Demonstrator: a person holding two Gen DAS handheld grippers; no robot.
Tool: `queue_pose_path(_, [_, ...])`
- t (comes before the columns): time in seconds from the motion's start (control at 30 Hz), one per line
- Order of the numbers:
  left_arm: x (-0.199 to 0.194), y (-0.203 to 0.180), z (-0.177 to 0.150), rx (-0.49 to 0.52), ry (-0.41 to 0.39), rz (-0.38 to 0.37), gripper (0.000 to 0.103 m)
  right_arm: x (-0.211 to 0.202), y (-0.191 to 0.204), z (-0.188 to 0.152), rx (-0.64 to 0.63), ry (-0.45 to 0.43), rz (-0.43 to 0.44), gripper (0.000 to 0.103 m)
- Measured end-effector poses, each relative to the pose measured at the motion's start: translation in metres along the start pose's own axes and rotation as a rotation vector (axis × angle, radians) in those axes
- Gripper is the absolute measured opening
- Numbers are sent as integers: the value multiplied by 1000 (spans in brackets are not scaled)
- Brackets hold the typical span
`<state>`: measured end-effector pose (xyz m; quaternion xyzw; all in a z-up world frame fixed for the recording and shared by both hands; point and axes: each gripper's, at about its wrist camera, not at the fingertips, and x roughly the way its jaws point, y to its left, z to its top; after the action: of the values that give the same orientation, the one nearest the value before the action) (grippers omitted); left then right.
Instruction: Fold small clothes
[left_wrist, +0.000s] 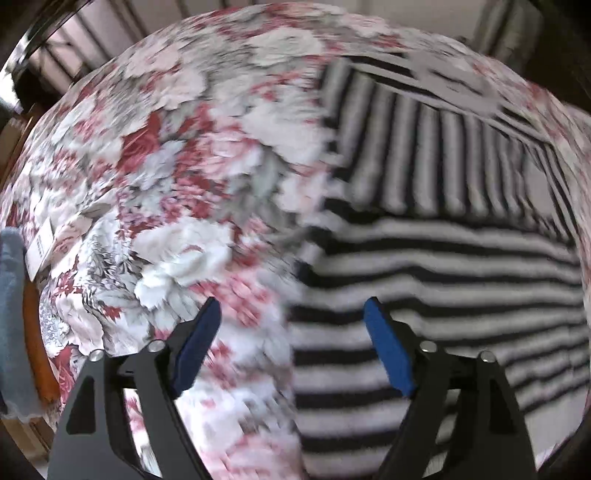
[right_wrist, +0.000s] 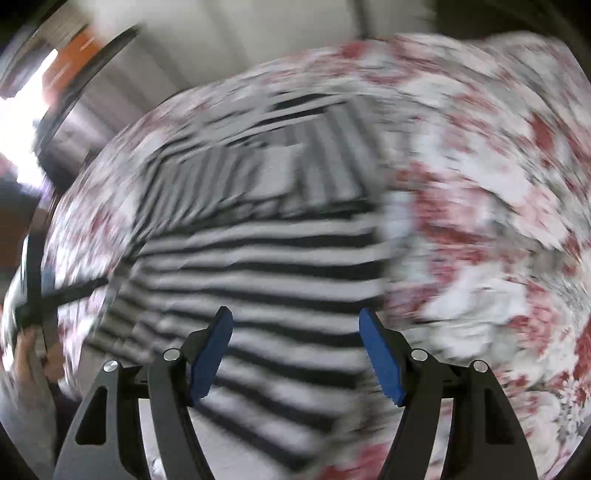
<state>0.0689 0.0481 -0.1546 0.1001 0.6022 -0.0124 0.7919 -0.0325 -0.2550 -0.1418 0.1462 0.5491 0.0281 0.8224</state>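
Jaws apart, empty; striped garment (left_wrist: 436, 280) flat on floral bedspread (left_wrist: 166, 166).

A home, most likely a bedroom; a floral bedspread (left_wrist: 155, 177) in red, pink and white covers a wide soft surface (a bed, by the look of it); a striped garment (left_wrist: 424, 258) lies on it; plain pale walls stand at the far side.

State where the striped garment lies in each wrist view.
The striped garment lies on the floral cloth, filling the right half of the left wrist view and the centre-left of the right wrist view.
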Motion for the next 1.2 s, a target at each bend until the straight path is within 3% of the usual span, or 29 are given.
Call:
queue_pose_path(0.03, [7, -13, -8, 58, 19, 102, 93, 11, 10, -7, -39, 54, -5, 72])
queue_pose_path(0.1, [32, -21, -24, 149, 92, 266, 96, 42, 24, -27, -116, 179, -69, 77])
queue_pose_path(0.17, [35, 1, -35, 151, 120, 276, 97, 48, 33, -33, -202, 176, -132, 78])
queue_pose_path(0.27, [7, 14, -34, 79, 73, 262, 96, 29, 27, -31, -122, 148, -108, 78])
queue_pose_path(0.3, [-7, 16, -36, 55, 43, 231, 95, 18, 26, -35, -92, 111, -87, 78])
queue_pose_path(0.37, [-36, 15, -42, 22, -17, 99, 95, 5, 29, -37, -96, 68, -59, 78])
queue_pose_path(0.47, [-45, -6, -55, 64, -6, 8, 98, -7, 48, -48, -147, 20, -51, 78])
queue_pose_path(0.57, [0, -25, -58, 188, 124, 79, 99, 20, 61, -60, -201, 146, -71, 84])
queue_pose_path(0.63, [12, -35, -67, 211, 142, 114, 99, 31, 63, -62, -234, 165, -93, 86])
queue_pose_path(0.7, [0, -36, -64, 206, 117, 104, 98, 26, 58, -57, -194, 168, -66, 86])
queue_pose_path(0.83, [-35, -22, -59, 117, 51, -23, 98, -5, 36, -43, -81, 67, 34, 86])
queue_pose_path(0.93, [-48, -4, -50, 32, 46, -71, 98, -29, -2, -33, 104, -5, 125, 86])
queue_pose_path(1.03, [-42, 20, -50, -57, 50, -198, 98, -37, -34, -32, 228, -17, 174, 86])
queue_pose_path(1.1, [-27, 25, -53, -109, 125, -258, 98, -30, -40, -38, 248, 6, 169, 86])
queue_pose_path(1.2, [-22, 19, -50, -80, 133, -323, 98, -23, -49, -46, 295, 53, 188, 86])
